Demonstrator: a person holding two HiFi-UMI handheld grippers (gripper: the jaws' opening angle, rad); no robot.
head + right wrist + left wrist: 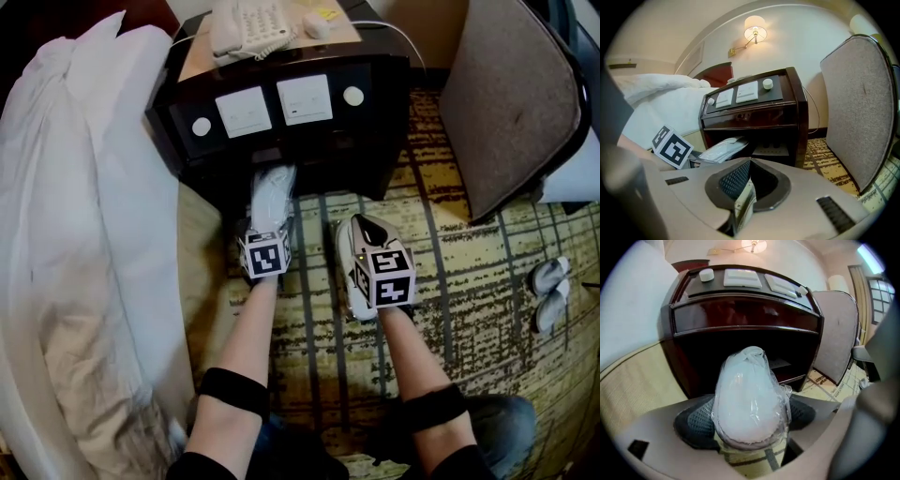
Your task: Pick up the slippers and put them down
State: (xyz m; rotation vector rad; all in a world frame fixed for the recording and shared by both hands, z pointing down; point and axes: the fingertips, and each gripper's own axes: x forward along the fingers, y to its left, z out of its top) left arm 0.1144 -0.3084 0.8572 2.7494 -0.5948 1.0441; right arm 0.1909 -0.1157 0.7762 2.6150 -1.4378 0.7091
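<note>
A pair of white slippers sealed in clear plastic (273,190) sticks out of my left gripper (269,227), toe end toward the dark nightstand (375,122). In the left gripper view the pack (747,390) fills the gap between the two dark pads (696,423), which press on its sides, and it hangs above the carpet in front of the nightstand's open lower shelf. My right gripper (365,226) is beside it on the right, over the patterned carpet, shut with nothing in it. The right gripper view shows its jaws (740,185) meeting, and the wrapped slippers (723,147) at left.
The nightstand has a switch panel (277,105) and a white telephone (246,28) on top. A white bed (75,206) runs along the left. A grey upholstered chair (511,103) stands at right. Another pair of slippers (551,291) lies on the carpet at far right.
</note>
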